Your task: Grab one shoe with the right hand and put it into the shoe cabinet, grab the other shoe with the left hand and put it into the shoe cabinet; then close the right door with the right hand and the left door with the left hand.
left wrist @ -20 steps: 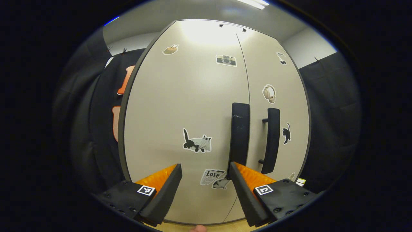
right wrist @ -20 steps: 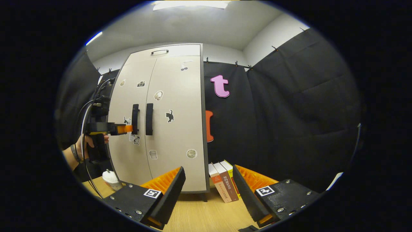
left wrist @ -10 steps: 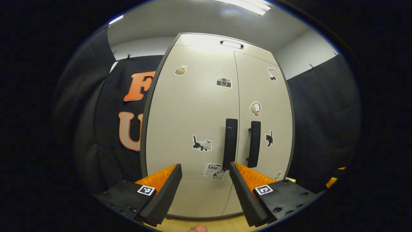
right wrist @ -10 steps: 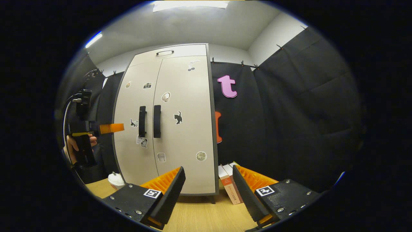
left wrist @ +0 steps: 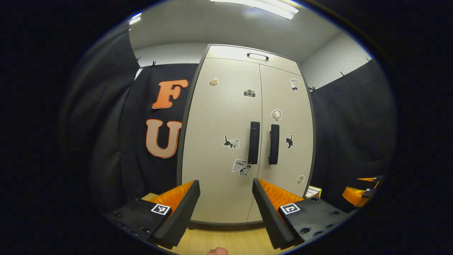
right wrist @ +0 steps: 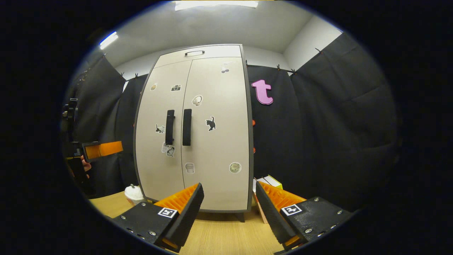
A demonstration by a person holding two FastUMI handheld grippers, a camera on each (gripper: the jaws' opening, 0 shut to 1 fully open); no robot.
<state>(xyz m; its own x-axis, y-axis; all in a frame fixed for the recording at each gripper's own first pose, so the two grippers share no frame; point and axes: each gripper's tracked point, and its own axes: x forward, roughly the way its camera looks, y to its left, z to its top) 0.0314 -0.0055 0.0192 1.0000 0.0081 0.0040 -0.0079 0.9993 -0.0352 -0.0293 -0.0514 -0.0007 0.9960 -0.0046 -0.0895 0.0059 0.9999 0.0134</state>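
Booth, shoe cabinet [left wrist: 226, 148] beyond parted fingers [left wrist: 184, 209]

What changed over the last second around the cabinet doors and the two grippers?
The left gripper backed away from the left door handle, so the shoe cabinet looks smaller in its view. The right gripper shifted slightly. Nothing was grasped or released. Both doors stayed closed and both grippers stayed open.
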